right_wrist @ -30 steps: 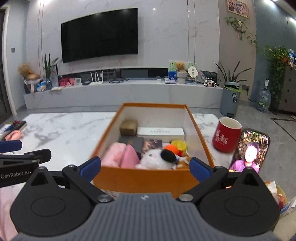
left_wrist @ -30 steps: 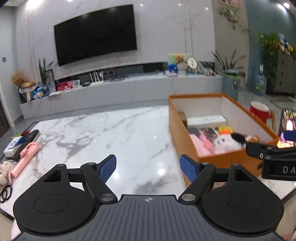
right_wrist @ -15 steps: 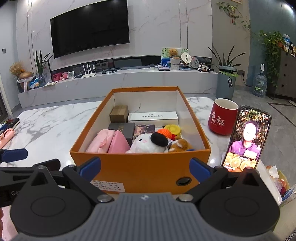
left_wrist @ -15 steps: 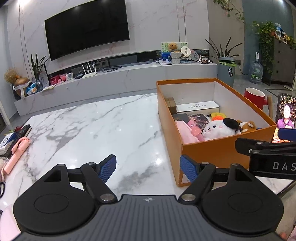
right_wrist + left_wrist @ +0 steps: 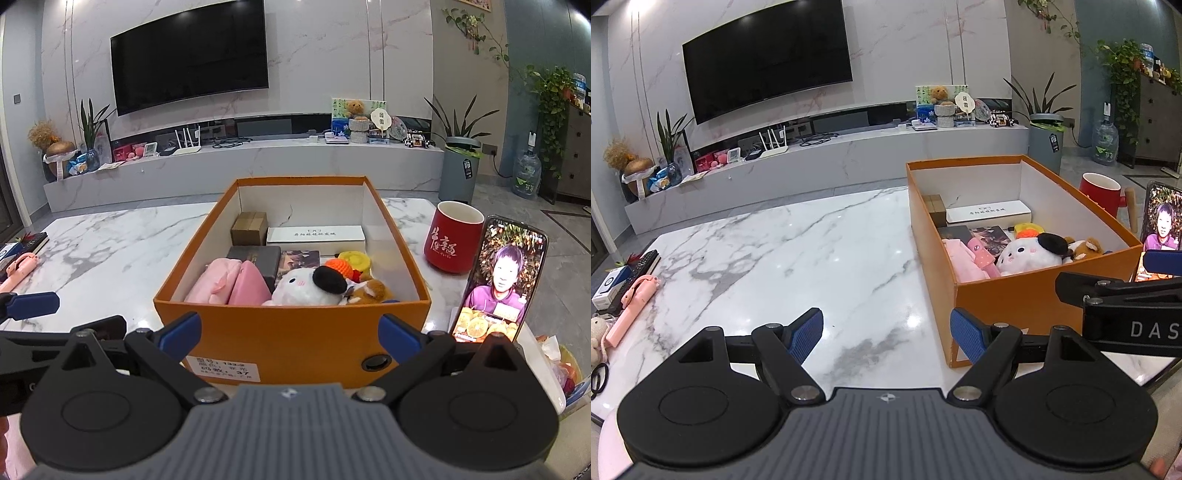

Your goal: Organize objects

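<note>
An orange cardboard box (image 5: 291, 332) (image 5: 1027, 299) stands on the white marble table (image 5: 783, 258). Inside lie a white plush toy (image 5: 310, 288) (image 5: 1027, 253), pink items (image 5: 229, 284), a small brown box (image 5: 249, 229), a long white case (image 5: 316, 236) and a dark booklet. My right gripper (image 5: 290, 332) is open just in front of the box's near wall, nothing between its fingers. My left gripper (image 5: 886, 332) is open over bare marble, left of the box's near corner. A pink selfie stick (image 5: 631, 306) lies at the table's left edge.
A red mug (image 5: 452, 236) and an upright phone (image 5: 498, 280) with a lit screen stand right of the box. A remote, a small blue-white box (image 5: 609, 291) and a hair tie (image 5: 598, 376) sit at the far left. A TV wall and low cabinet are behind.
Both grippers have pulled back and risen from the box, so more of its front wall and contents show. Both stay open and empty.
</note>
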### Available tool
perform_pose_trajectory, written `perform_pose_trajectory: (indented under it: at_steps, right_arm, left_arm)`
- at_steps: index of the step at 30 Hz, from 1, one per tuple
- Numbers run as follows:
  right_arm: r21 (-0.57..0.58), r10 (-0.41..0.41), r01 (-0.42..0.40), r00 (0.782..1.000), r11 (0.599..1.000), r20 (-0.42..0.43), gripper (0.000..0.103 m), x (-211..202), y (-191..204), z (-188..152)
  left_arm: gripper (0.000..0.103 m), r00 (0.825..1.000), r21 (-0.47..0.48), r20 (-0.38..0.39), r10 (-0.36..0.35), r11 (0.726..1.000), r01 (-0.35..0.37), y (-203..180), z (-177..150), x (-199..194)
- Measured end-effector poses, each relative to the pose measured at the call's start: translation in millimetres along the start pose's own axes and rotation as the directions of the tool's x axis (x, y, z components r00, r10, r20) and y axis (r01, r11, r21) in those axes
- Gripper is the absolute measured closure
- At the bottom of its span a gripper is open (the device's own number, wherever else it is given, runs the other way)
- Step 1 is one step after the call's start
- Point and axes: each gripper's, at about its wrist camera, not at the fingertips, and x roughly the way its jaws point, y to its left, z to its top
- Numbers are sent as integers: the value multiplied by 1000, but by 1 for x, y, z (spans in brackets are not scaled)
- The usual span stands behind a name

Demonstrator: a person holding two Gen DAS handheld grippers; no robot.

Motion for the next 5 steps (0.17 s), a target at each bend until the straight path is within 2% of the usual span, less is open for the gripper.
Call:
perform_pose_trajectory:
  at_steps: [5]
  right_arm:
    - [7,-2,2,1000,1000,-4,1,1,-1,0]
  left_arm:
    - [12,1000,-4,-5,-2,1000,2,0,-1,0]
